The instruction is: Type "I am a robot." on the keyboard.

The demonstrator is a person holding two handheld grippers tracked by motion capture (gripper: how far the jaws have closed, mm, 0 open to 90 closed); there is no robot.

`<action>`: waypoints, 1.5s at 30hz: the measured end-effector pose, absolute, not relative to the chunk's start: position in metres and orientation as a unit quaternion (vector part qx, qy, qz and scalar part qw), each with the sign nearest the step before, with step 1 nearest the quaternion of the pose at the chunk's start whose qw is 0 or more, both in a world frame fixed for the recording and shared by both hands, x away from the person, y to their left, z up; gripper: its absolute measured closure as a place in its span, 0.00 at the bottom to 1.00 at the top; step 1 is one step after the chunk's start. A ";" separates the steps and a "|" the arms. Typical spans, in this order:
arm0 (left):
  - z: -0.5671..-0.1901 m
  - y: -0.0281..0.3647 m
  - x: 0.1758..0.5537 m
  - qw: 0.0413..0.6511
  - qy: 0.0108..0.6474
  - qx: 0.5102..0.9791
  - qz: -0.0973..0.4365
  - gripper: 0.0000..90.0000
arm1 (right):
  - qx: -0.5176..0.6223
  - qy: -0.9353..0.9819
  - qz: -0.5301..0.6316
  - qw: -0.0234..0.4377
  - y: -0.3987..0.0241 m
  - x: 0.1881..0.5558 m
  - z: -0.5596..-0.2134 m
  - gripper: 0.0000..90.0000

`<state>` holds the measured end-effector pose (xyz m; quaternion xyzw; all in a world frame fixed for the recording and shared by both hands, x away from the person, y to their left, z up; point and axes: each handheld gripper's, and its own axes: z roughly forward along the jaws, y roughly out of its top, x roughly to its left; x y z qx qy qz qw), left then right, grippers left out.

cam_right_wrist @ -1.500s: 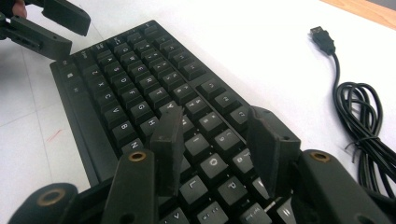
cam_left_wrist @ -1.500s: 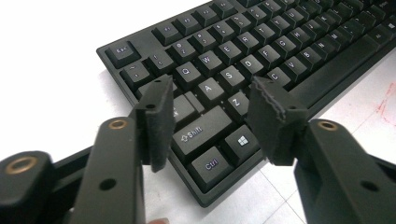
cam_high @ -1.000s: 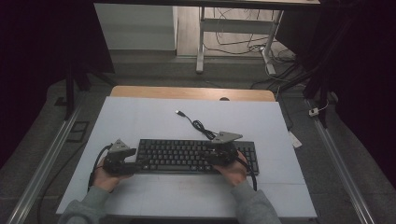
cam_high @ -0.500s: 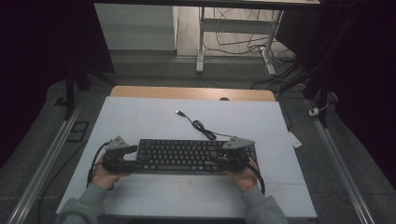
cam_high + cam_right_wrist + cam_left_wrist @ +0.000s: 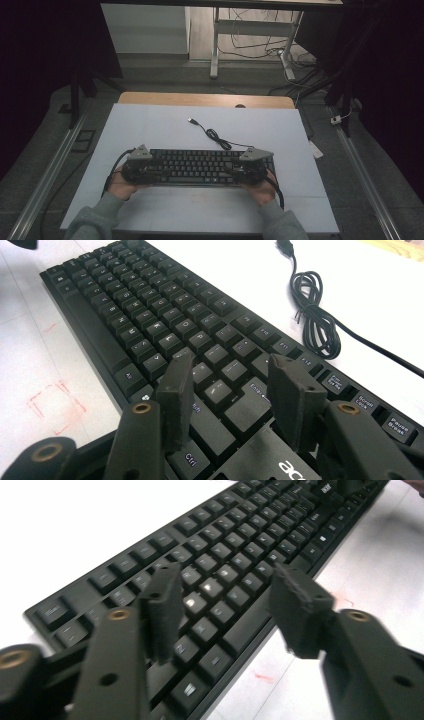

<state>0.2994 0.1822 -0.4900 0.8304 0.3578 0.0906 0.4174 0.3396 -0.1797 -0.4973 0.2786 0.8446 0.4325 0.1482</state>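
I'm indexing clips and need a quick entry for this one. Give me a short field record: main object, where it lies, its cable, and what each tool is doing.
object: black keyboard
surface: white table
cable: coiled behind keyboard, plug loose
left tool: over the keyboard's left end, jaws apart, just been closing, gripping nothing
right tool: over the right end, jaws apart above the keys

The keyboard (image 5: 200, 166) is black with white legends on its keys; its cable (image 5: 215, 135) is black too; the mat (image 5: 165, 125) is white, with faint red marks near the keyboard; the table (image 5: 200, 99) edge is light wood; both sleeves (image 5: 95, 220) are grey; the gripper (image 5: 225, 610) jaws are black with brass-coloured rivets.
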 end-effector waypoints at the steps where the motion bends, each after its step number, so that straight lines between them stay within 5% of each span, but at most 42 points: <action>1: -0.489 0.179 0.300 0.415 0.354 0.833 0.090 0.62 | 0.279 0.845 0.433 0.148 -0.180 0.340 -0.497 0.60; 12: -0.494 0.155 0.303 0.397 0.326 0.855 0.077 0.98 | 0.281 0.845 0.430 0.148 -0.182 0.339 -0.499 0.59; 45: -0.519 0.120 0.305 0.355 0.304 0.881 0.071 0.99 | 0.282 0.849 0.421 0.150 -0.181 0.340 -0.503 0.58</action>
